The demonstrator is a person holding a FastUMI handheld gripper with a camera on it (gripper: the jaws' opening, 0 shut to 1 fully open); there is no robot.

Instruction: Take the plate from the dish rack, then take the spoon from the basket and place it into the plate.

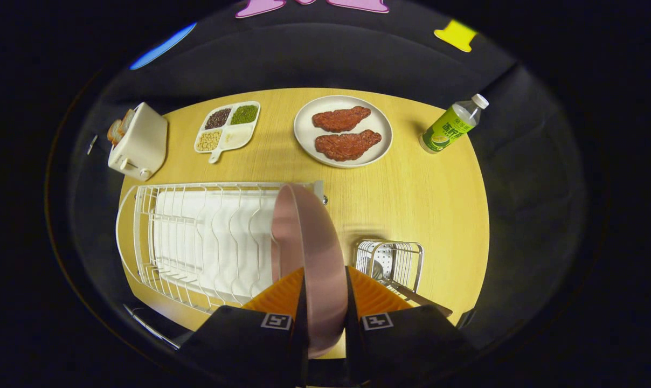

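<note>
Woodgrain table (411, 205): tool (325, 302) clamps round pink plate (309, 237).

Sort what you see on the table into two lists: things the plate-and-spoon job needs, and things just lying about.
Needed for the job:
- pink plate, clamped on edge in the gripper
- dish rack
- basket, spoon inside hard to make out

Just lying about:
- toaster with bread
- divided tray of beans
- white plate with two meat pieces
- bottle

Table (422, 205): toaster (139, 143), rack (196, 237), basket (393, 261), bottle (452, 125).
</note>
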